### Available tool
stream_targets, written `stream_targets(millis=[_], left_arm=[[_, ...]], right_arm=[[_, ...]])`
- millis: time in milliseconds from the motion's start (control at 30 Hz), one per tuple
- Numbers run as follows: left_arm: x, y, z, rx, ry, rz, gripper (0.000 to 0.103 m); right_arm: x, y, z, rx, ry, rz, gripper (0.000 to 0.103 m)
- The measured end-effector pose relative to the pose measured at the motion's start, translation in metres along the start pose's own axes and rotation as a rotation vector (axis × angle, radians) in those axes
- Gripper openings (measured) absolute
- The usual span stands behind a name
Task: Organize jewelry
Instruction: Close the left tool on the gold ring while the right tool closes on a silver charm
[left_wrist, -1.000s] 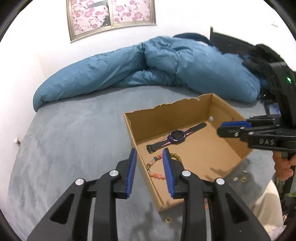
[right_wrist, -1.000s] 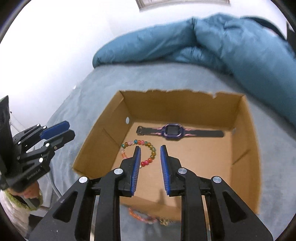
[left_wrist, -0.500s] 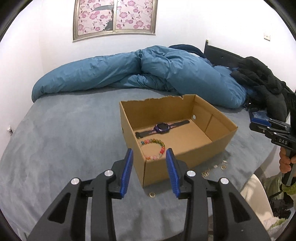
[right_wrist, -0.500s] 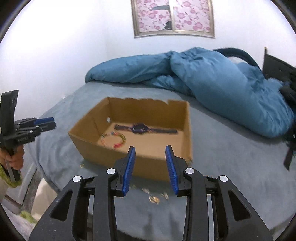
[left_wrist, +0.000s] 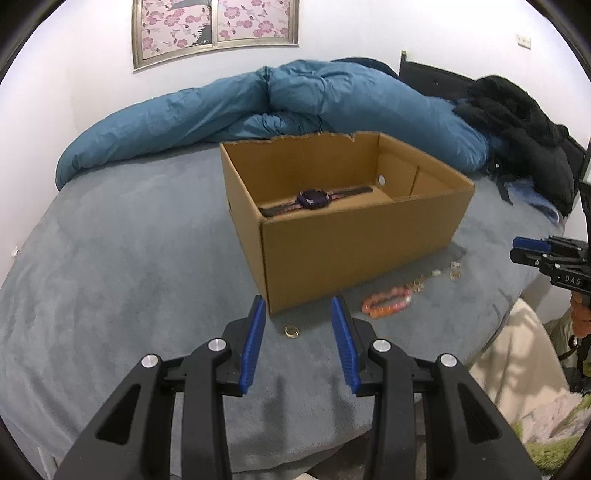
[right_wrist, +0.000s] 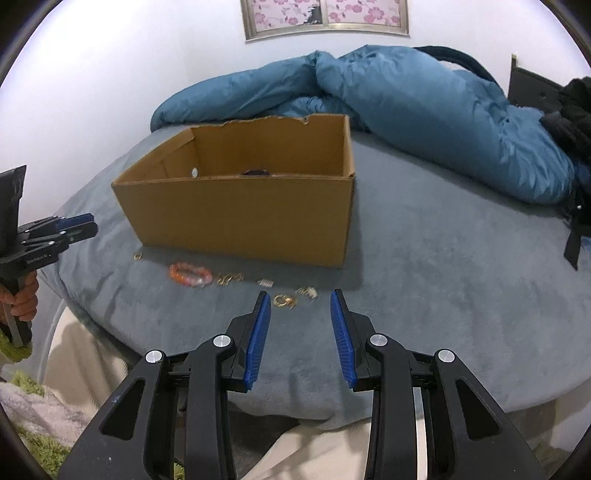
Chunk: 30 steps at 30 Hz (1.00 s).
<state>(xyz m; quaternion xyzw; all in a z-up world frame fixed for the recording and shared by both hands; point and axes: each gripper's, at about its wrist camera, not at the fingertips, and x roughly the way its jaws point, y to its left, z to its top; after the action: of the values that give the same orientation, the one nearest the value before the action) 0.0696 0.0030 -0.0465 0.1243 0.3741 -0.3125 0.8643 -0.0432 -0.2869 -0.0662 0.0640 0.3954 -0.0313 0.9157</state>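
Item, bed (left_wrist: 110, 266): grey cover, carrying a cardboard box (left_wrist: 351, 240) with a watch (left_wrist: 314, 199) inside.

Item, my left hand-held gripper (left_wrist: 298, 314): jaws apart, empty; a gold ring (left_wrist: 291, 330) lies between its tips, an orange bracelet (left_wrist: 386, 302) at 2 o'clock.

Item, my right hand-held gripper (right_wrist: 300, 306): jaws apart, empty; gold earrings (right_wrist: 284, 301) just ahead, between the tips and nearer the left one; the bracelet at 10 o'clock.

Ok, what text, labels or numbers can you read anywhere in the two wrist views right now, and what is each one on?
"DAS": white letters on the side of the right gripper, seen in the left wrist view.
Small white lettering on the side of the left gripper, in the right wrist view: too small and blurred to read.
Cardboard box: no print visible.
Watch face in the box: dark, nothing legible.
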Motion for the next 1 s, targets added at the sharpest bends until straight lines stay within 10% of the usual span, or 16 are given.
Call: stream_targets(millis=[1000], left_arm=[[0.077, -0.003, -0.021, 0.11, 0.112, 0.002, 0.028]], right_arm=[[0.043, -0.001, -0.013, -0.073, 0.05, 0.012, 0.016]])
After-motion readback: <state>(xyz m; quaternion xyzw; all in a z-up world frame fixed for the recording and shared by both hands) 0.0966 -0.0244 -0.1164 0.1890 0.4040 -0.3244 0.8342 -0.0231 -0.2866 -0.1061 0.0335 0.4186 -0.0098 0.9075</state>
